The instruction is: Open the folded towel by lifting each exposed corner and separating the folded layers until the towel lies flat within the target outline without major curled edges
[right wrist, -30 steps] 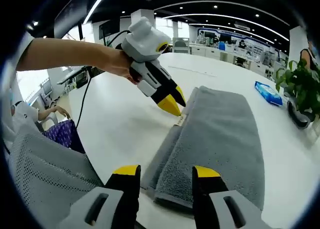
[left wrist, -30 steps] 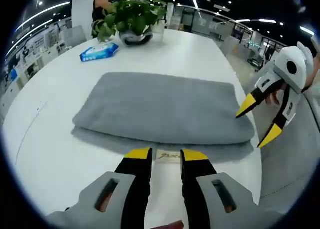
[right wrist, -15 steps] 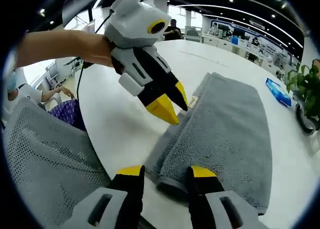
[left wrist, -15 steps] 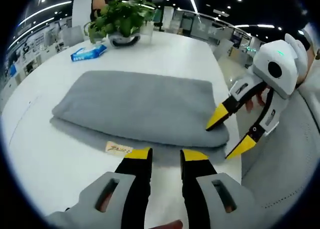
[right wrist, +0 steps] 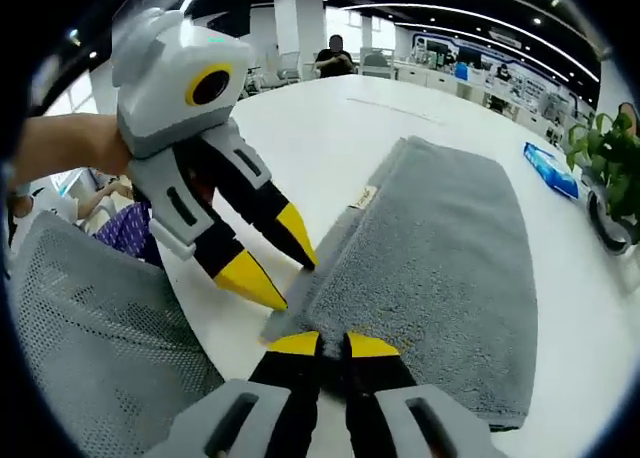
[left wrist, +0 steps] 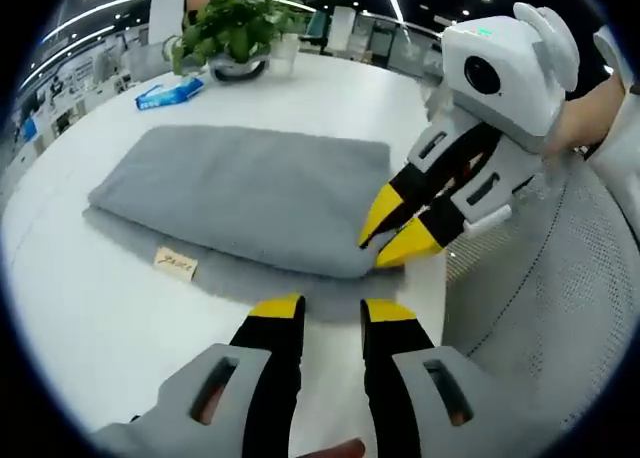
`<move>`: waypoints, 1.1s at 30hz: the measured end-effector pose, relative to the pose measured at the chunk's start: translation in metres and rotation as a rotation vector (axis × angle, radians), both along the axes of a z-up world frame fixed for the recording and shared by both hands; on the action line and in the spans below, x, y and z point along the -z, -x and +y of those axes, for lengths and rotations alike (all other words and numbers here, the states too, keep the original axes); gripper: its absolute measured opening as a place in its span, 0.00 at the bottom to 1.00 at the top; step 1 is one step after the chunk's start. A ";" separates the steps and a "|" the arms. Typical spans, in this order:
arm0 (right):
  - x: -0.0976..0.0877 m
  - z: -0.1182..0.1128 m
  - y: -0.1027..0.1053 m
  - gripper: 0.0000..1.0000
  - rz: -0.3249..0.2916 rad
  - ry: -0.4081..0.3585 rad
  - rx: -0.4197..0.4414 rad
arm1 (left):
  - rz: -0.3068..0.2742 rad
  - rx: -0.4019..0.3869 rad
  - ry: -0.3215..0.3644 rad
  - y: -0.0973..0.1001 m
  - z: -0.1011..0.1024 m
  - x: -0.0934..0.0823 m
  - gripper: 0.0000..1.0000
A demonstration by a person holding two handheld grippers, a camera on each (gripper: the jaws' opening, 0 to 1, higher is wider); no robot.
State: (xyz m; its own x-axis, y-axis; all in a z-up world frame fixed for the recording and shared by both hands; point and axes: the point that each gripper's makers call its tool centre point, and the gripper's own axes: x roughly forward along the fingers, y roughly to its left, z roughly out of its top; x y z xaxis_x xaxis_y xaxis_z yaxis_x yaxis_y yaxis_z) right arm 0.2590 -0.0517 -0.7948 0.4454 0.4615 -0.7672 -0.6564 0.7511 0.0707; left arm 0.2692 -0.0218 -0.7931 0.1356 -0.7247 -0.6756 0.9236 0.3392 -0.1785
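Since a second ago, I have been bringing my right gripper (right wrist: 333,344) in over the near corner of the folded grey towel (left wrist: 250,193), and its yellow tips are now sitting almost together at the towel's edge; whether they are pinching cloth I cannot tell. Just beside it, my left gripper (left wrist: 332,309) is hovering with its jaws slightly parted, holding nothing, at the lower layer's edge. Lying folded in two layers on the white table (left wrist: 90,298), the towel is showing its small label (left wrist: 175,264) on the lower layer. Farther back, a blue packet (left wrist: 168,92) and a potted plant (left wrist: 232,33) are standing near the table's far edge.
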 end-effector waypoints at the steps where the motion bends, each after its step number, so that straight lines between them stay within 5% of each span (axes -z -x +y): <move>1: -0.002 0.000 0.000 0.02 -0.001 -0.001 -0.002 | -0.001 0.005 -0.001 0.002 -0.002 0.000 0.21; 15: -0.041 -0.015 -0.016 0.00 -0.016 -0.080 0.036 | 0.012 -0.104 0.022 -0.013 -0.023 -0.005 0.22; 22: -0.075 -0.051 -0.043 0.00 -0.062 -0.172 0.197 | 0.020 -0.151 0.015 -0.023 -0.037 0.000 0.22; 33: -0.085 -0.101 -0.062 0.00 -0.136 -0.160 0.234 | -0.101 -0.165 -0.089 -0.037 -0.047 0.008 0.21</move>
